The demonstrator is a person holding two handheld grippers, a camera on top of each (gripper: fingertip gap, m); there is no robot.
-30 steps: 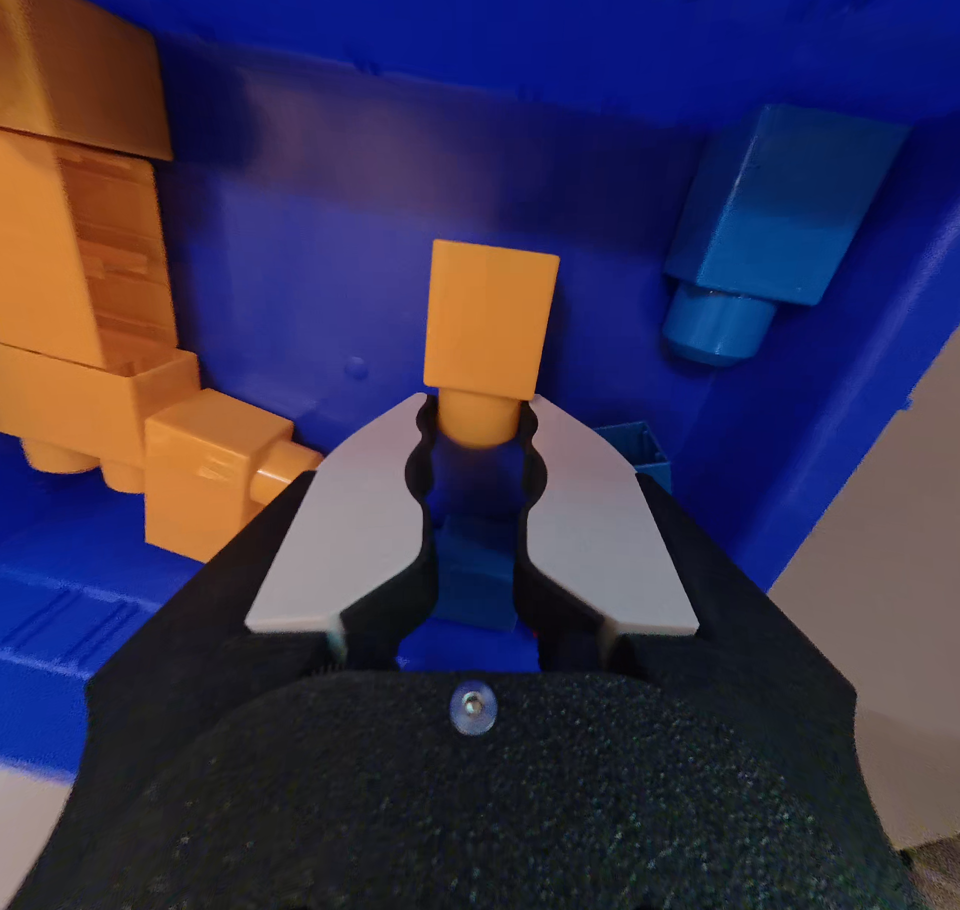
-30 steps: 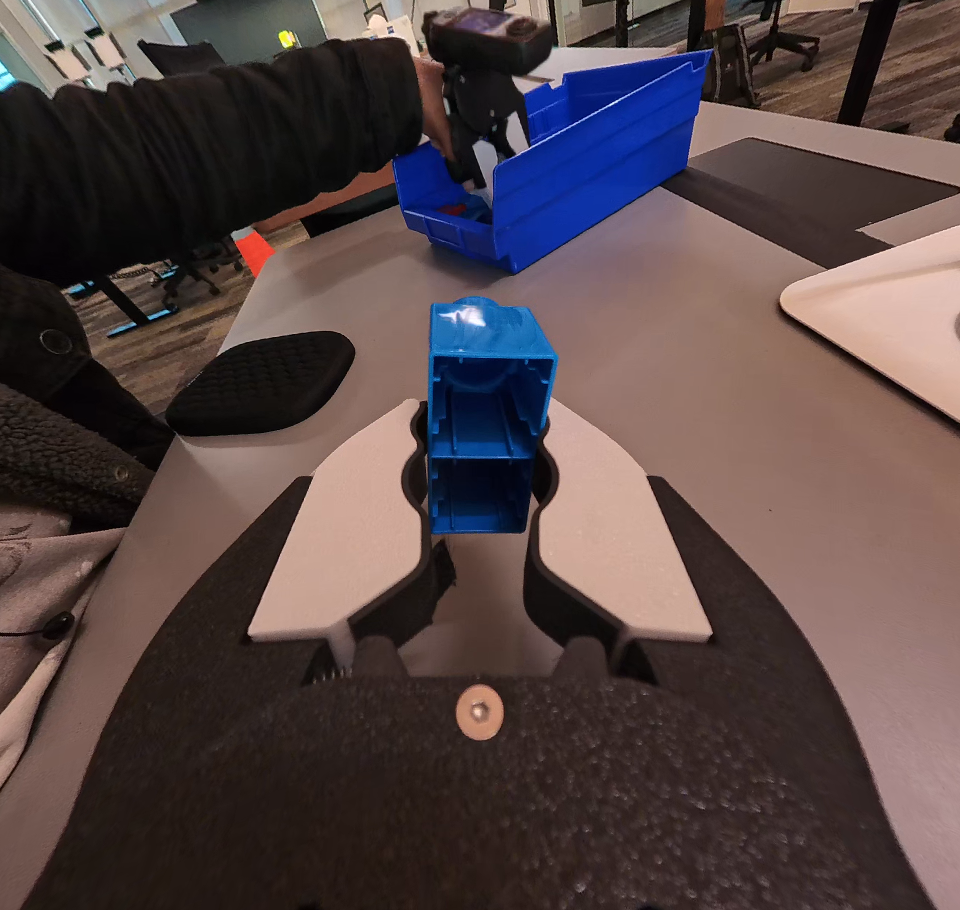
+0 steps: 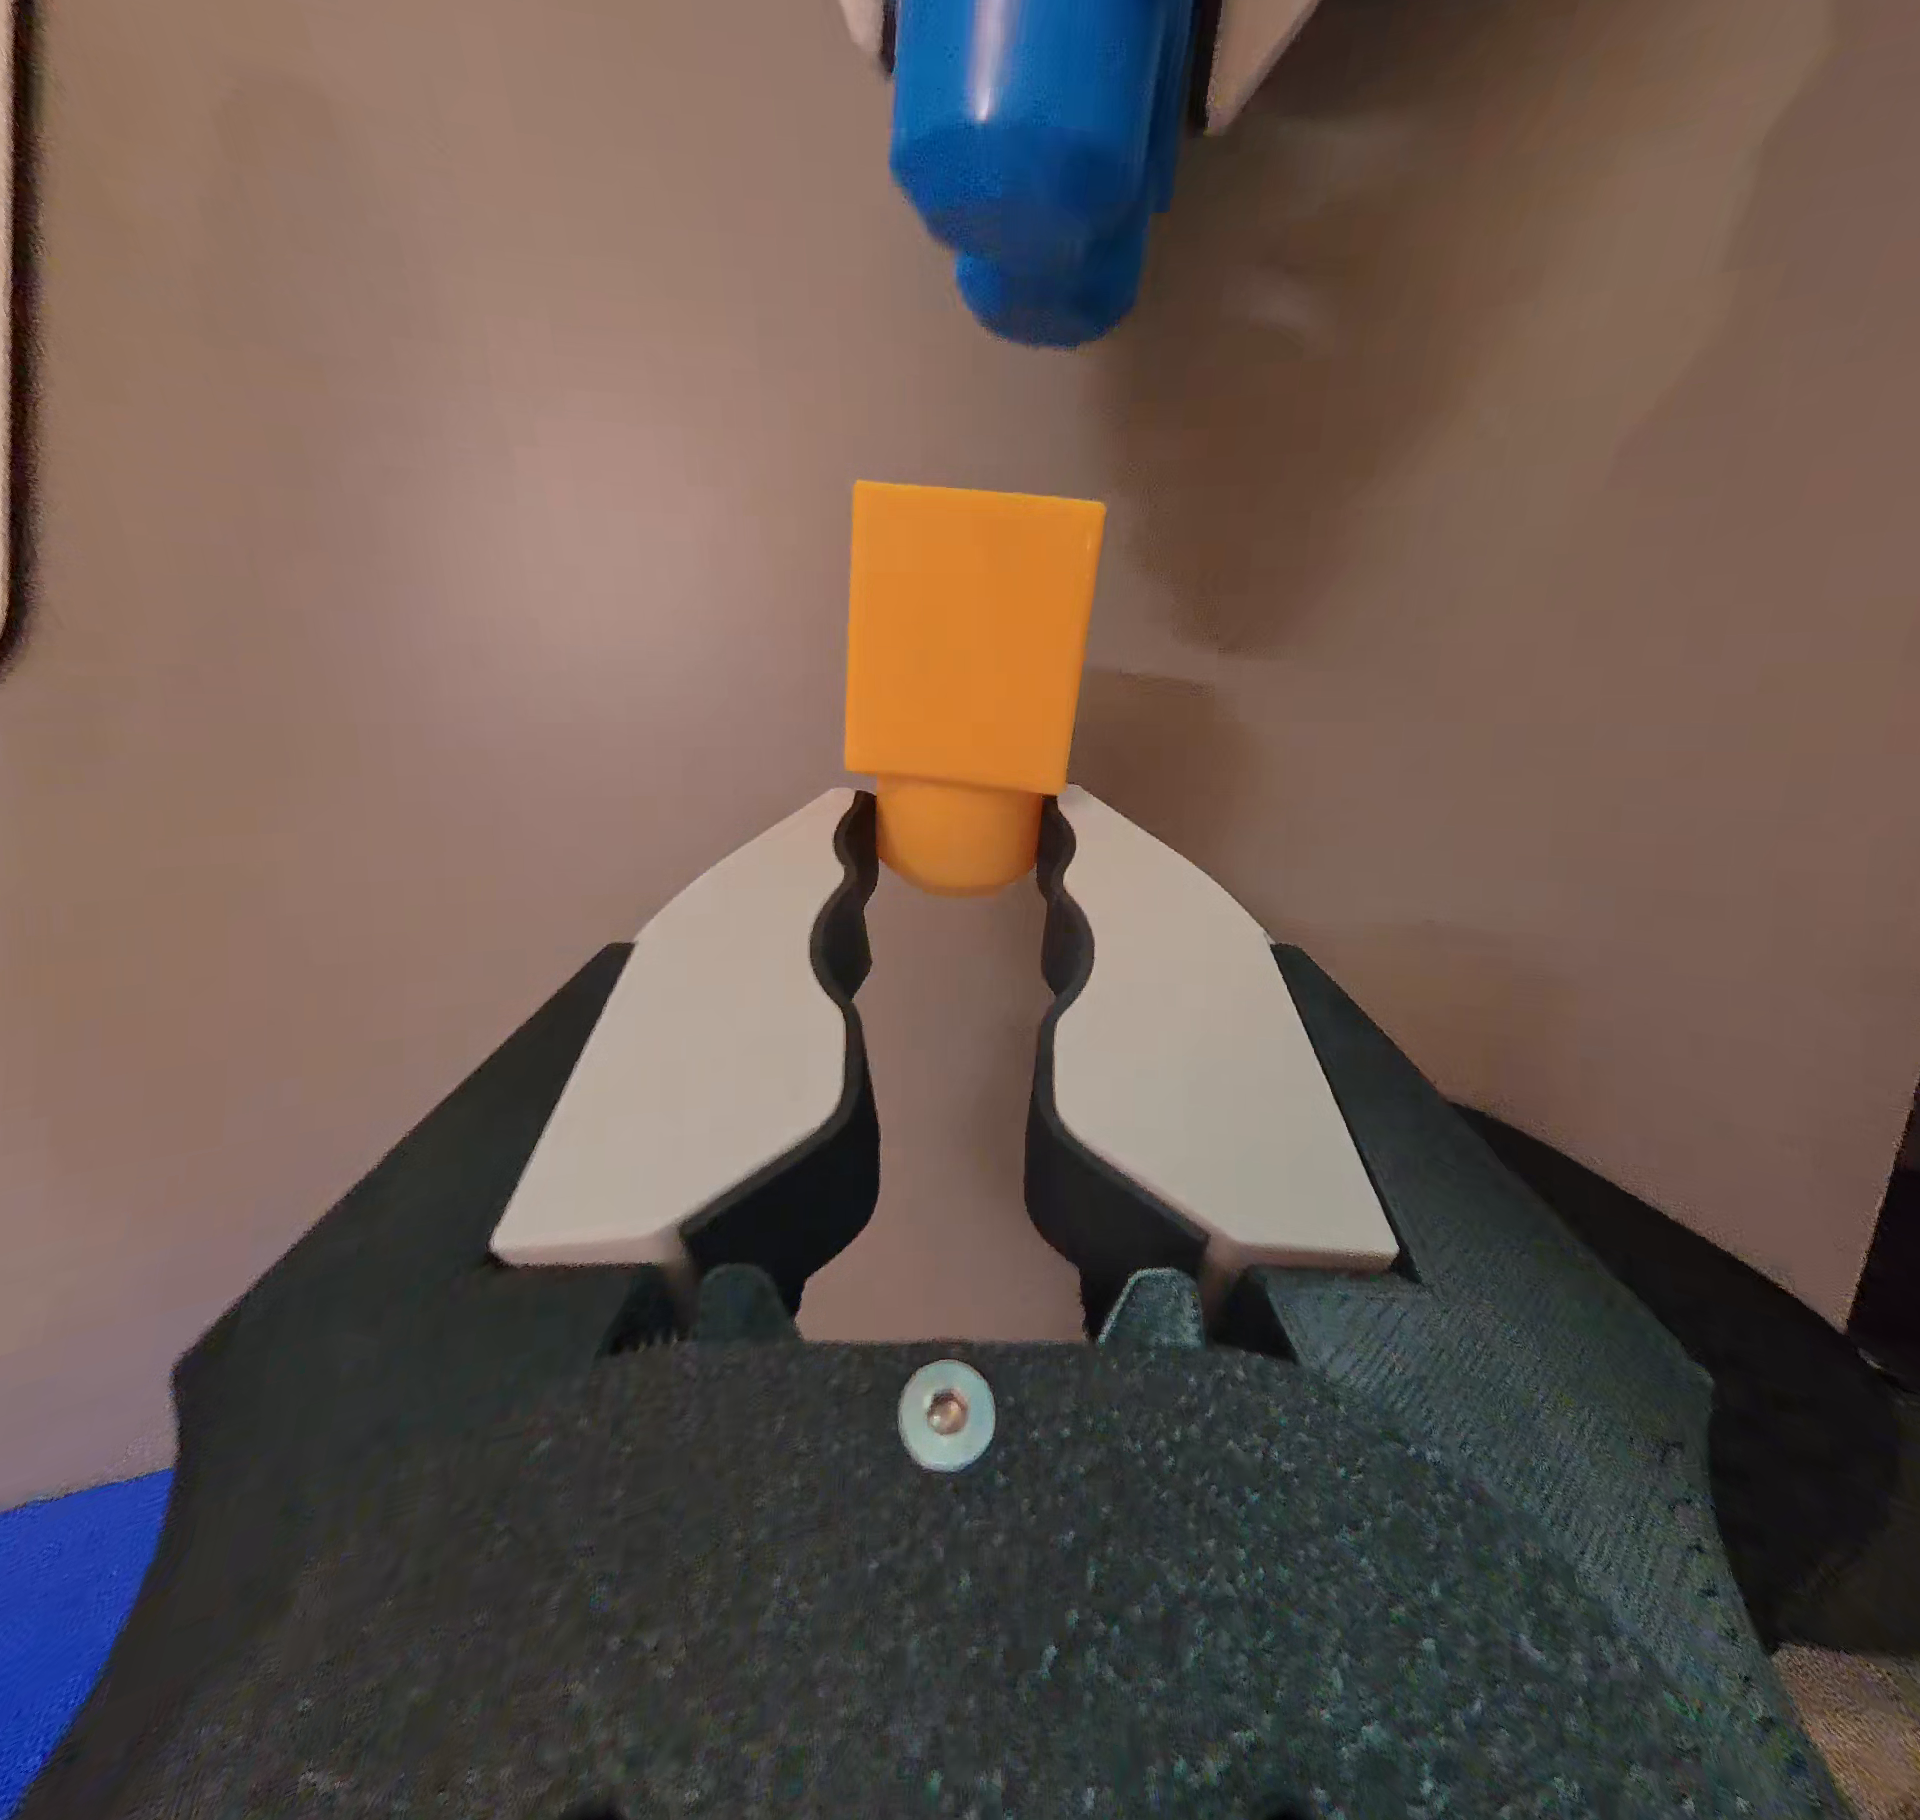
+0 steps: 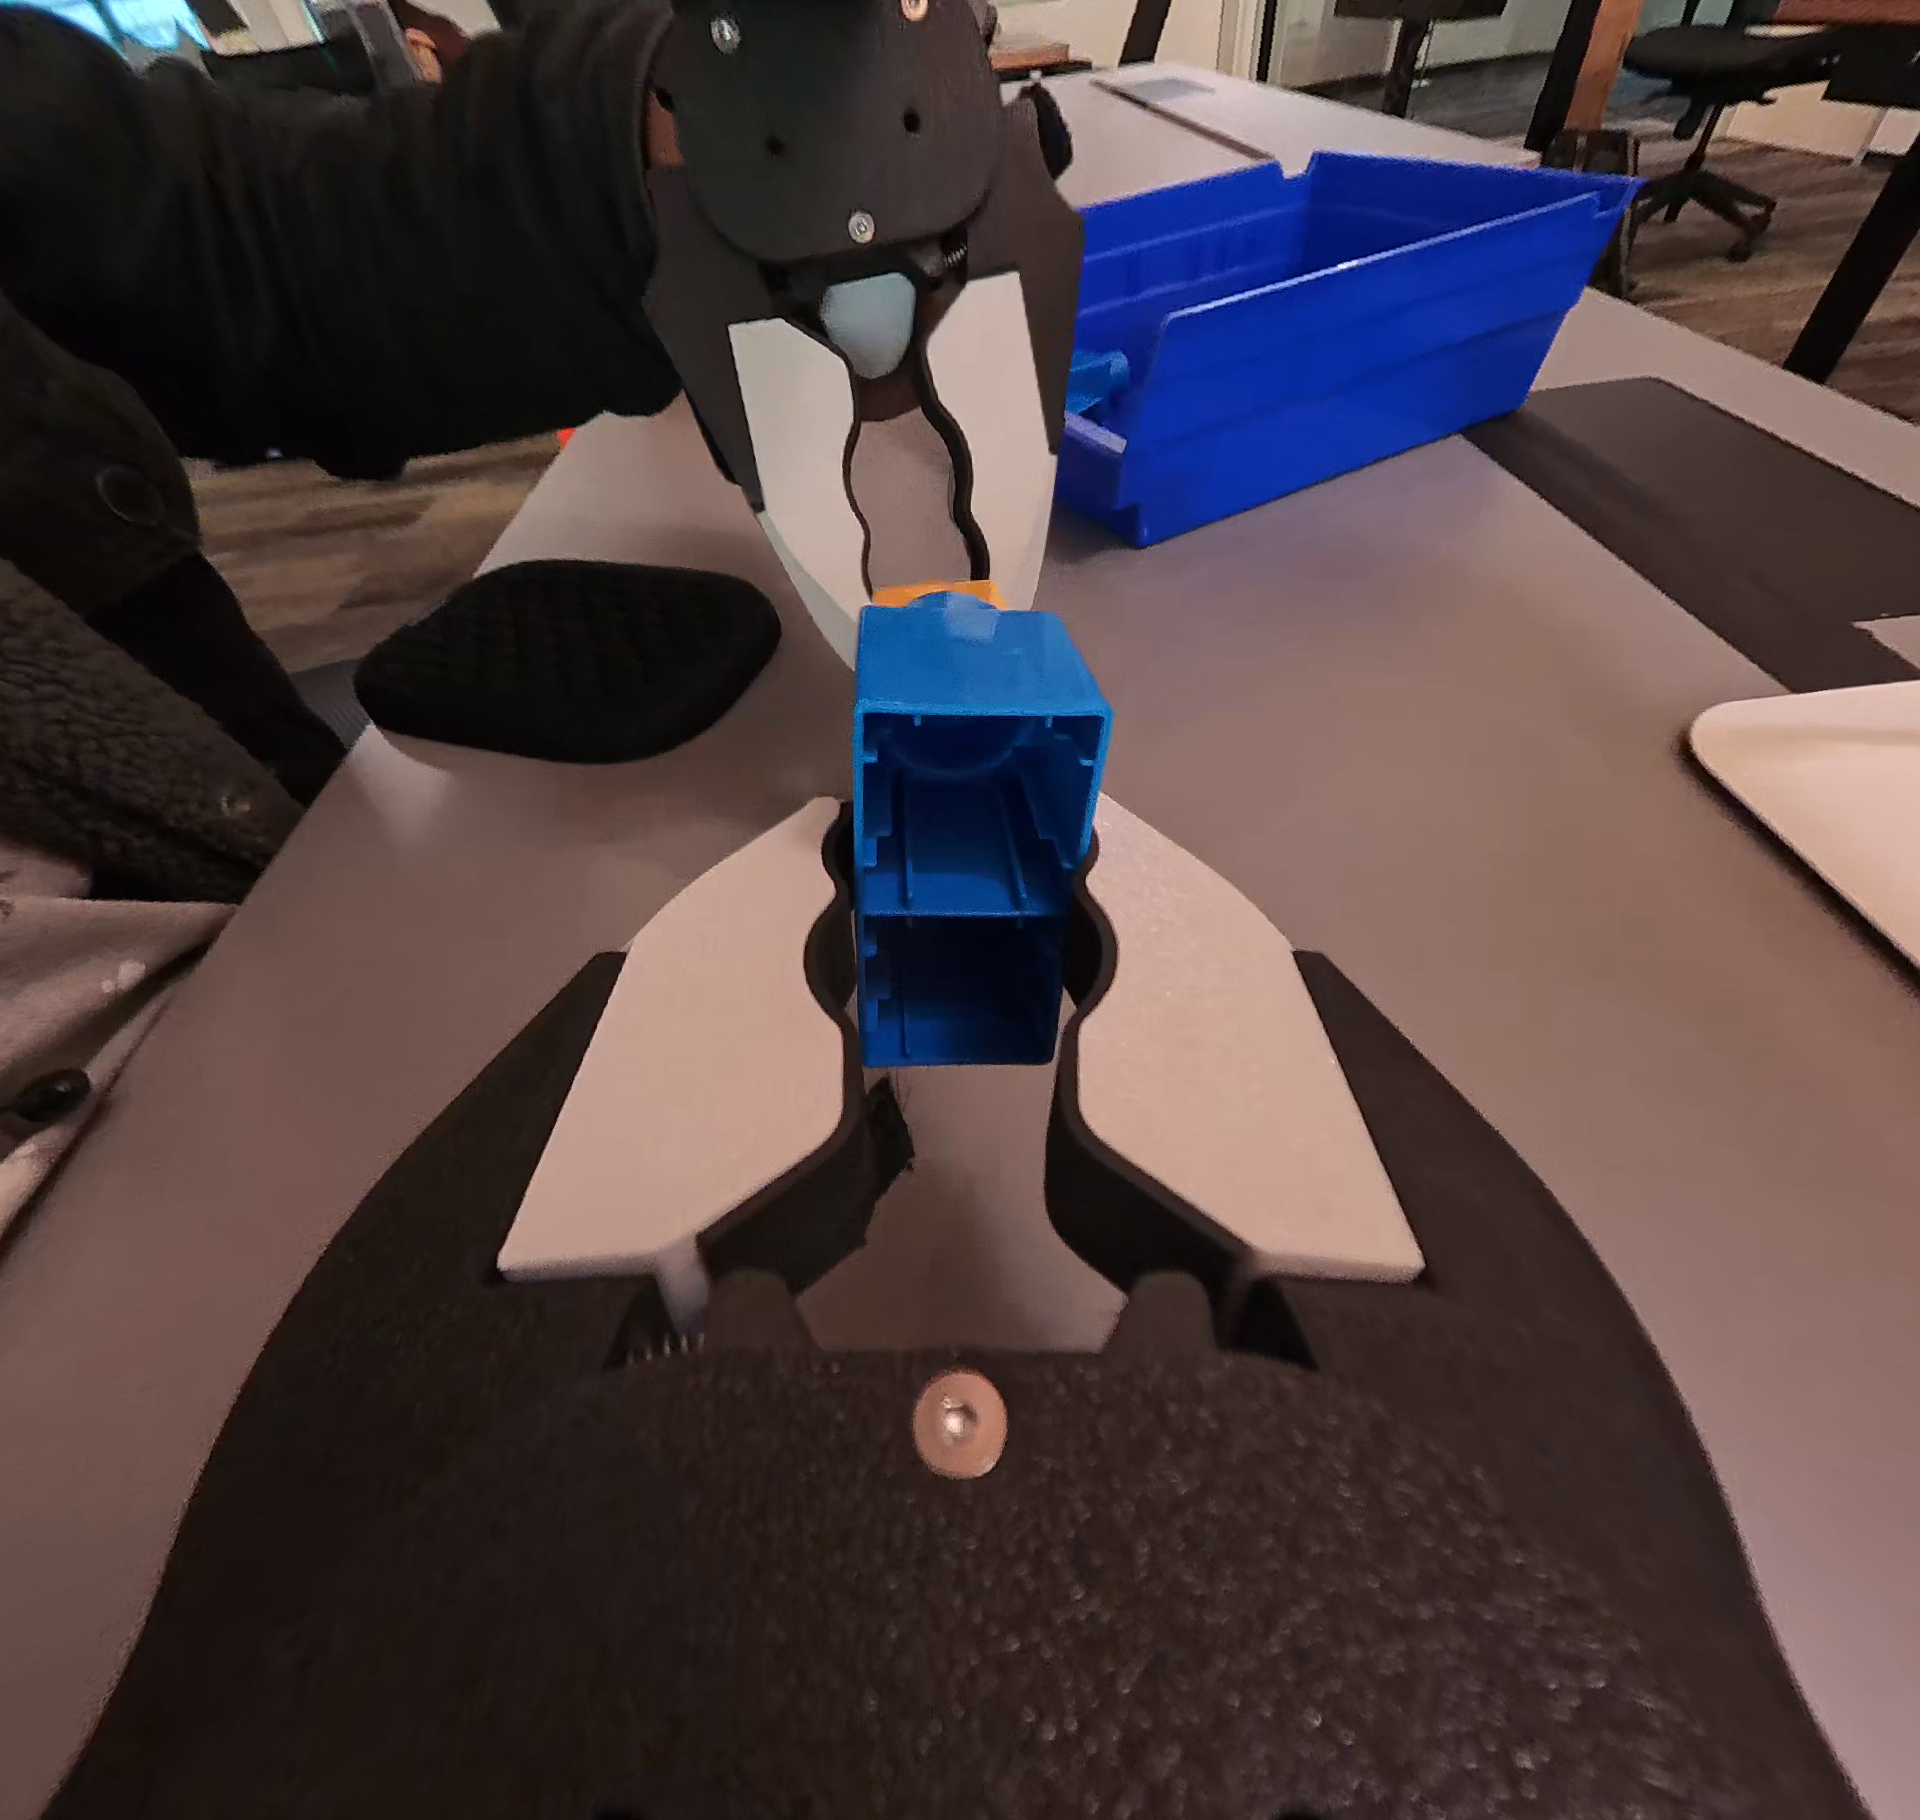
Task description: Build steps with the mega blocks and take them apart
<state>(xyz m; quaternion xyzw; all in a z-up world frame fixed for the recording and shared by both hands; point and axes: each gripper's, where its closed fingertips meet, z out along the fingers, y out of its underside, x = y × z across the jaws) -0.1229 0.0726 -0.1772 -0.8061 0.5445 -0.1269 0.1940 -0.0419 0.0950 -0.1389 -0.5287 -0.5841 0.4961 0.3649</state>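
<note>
My left gripper (image 3: pixel 956 820) is shut on the stud of an orange block (image 3: pixel 971 638) and holds it over the grey table (image 3: pixel 416 627). My right gripper (image 4: pixel 966 820) is shut on a blue block (image 4: pixel 971 887) whose hollow underside faces the camera. The two blocks face each other with a small gap. In the left wrist view the blue block (image 3: pixel 1029 108) shows at the top between the right gripper's white fingers (image 3: pixel 1262 4). In the right wrist view the left gripper (image 4: pixel 925 586) points down just beyond the blue block, and the orange block (image 4: pixel 935 594) is mostly hidden behind it.
A blue bin (image 4: pixel 1351 336) stands on the table (image 4: pixel 1351 731) at the back right with a blue piece inside. A black pad (image 4: pixel 571 658) lies at the left. A white tray (image 4: pixel 1829 814) is at the right edge. A person's dark sleeve (image 4: pixel 312 264) reaches in from the left.
My left gripper has come out of the blue bin with the orange block and now faces the right gripper's blue block over the table. The right gripper still holds its block.
</note>
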